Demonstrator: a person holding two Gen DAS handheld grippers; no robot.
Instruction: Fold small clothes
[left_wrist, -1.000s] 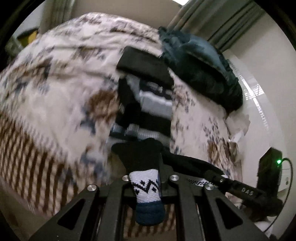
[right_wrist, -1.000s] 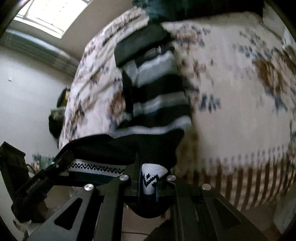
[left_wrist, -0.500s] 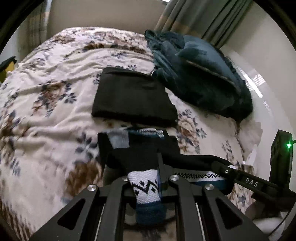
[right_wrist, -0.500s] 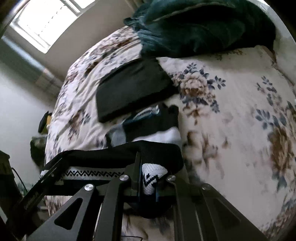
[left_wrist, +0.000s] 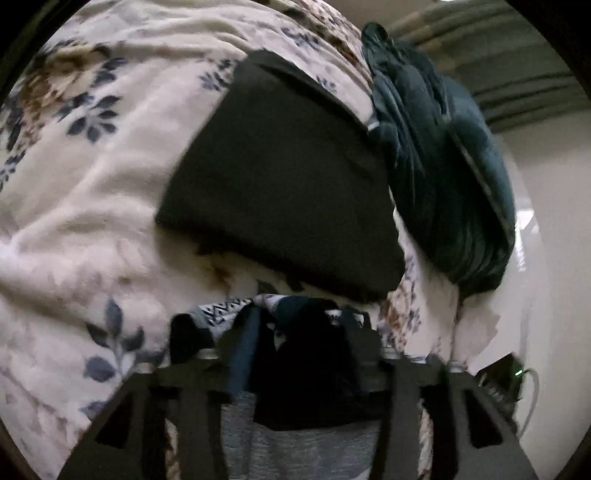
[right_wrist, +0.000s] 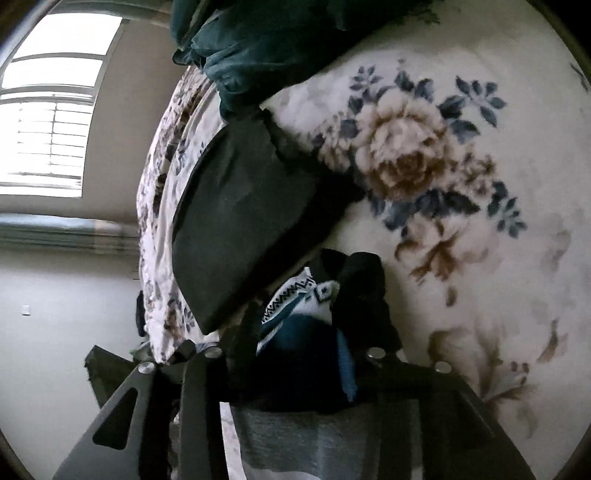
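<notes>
Up close in the left wrist view, the left gripper sits low over the patterned sweater, its fingers apart and released, the knit bunched loosely between them on the floral blanket. Just beyond lies the folded black garment, its far edge touching the teal blanket heap; open bedding spreads to the left. Half a second ago these fingers pinched the white zigzag hem; now they have let go.

From the right wrist view, the right gripper is likewise spread, with the sweater's zigzag band and navy fold slack between its fingers. Bare plush blanket with a brown rose lies to the right. Previously this gripper clamped the hem too.
</notes>
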